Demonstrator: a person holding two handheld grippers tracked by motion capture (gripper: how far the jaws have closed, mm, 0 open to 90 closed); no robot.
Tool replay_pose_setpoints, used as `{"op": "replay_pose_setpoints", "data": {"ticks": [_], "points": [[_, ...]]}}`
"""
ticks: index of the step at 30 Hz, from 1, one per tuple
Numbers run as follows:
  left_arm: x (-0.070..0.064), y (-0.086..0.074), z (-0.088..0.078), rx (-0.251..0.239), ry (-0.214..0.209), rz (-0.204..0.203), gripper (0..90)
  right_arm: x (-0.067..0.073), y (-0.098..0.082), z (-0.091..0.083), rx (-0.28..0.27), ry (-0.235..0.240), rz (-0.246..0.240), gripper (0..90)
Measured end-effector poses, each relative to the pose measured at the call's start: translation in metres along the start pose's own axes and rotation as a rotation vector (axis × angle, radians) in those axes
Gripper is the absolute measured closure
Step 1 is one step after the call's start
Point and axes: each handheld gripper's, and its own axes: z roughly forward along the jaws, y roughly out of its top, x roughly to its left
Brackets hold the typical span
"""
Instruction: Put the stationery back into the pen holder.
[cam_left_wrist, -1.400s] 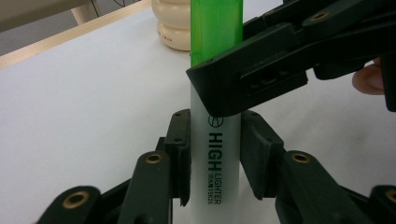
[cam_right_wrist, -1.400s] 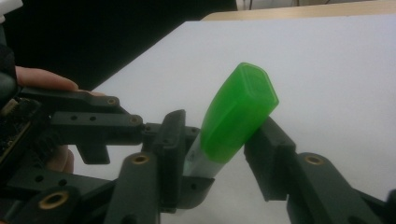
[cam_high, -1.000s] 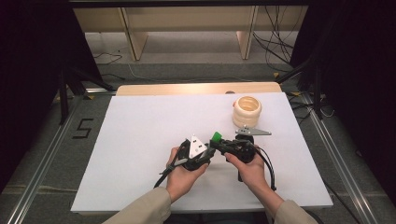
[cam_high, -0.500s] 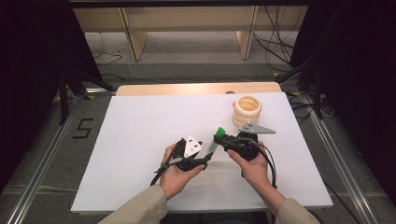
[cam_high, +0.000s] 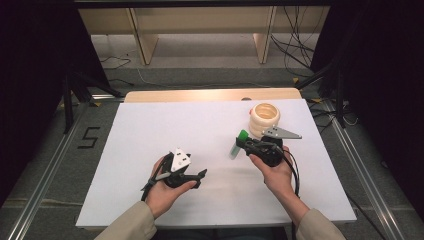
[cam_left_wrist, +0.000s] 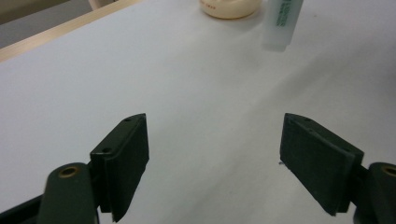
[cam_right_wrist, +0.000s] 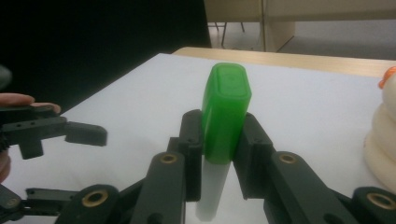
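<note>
Green-capped tube (cam_right_wrist: 224, 116) sits clamped in right gripper (cam_high: 243, 145) fingers beside cream ringed jar (cam_high: 265, 119); left gripper (cam_high: 200, 175) fingers just opened, empty.

Left tongs (cam_high: 199, 175) sit low in the left hand (cam_high: 162, 192), jaws just swung wide apart with nothing between them. Right tongs (cam_high: 241, 143), well clear to their right, are clamped tight in the right hand (cam_high: 274, 170).

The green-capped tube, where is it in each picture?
High view: the green-capped tube is right of the middle, held in the right gripper.
Left gripper view: at the top edge, right of the middle.
Right gripper view: in the middle, between the jaws.
Shared landmark: the cream ridged jar, close beside the tube.
</note>
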Motion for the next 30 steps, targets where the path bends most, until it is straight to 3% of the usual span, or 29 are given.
{"op": "replay_pose_setpoints", "data": {"ticks": [11, 21, 30], "points": [[0.023, -0.022, -0.024, 0.006, 0.051, -0.034, 22.1, -0.013, 0.008, -0.004, -0.012, -0.055, -0.004, 74.7], [0.033, -0.032, -0.034, 0.017, 0.078, -0.048, 21.8, -0.024, 0.017, -0.006, -0.031, -0.097, -0.005, 74.7], [0.034, -0.035, -0.034, 0.022, 0.081, -0.06, 21.8, -0.033, 0.025, -0.01, -0.056, -0.131, -0.002, 74.7]]}}
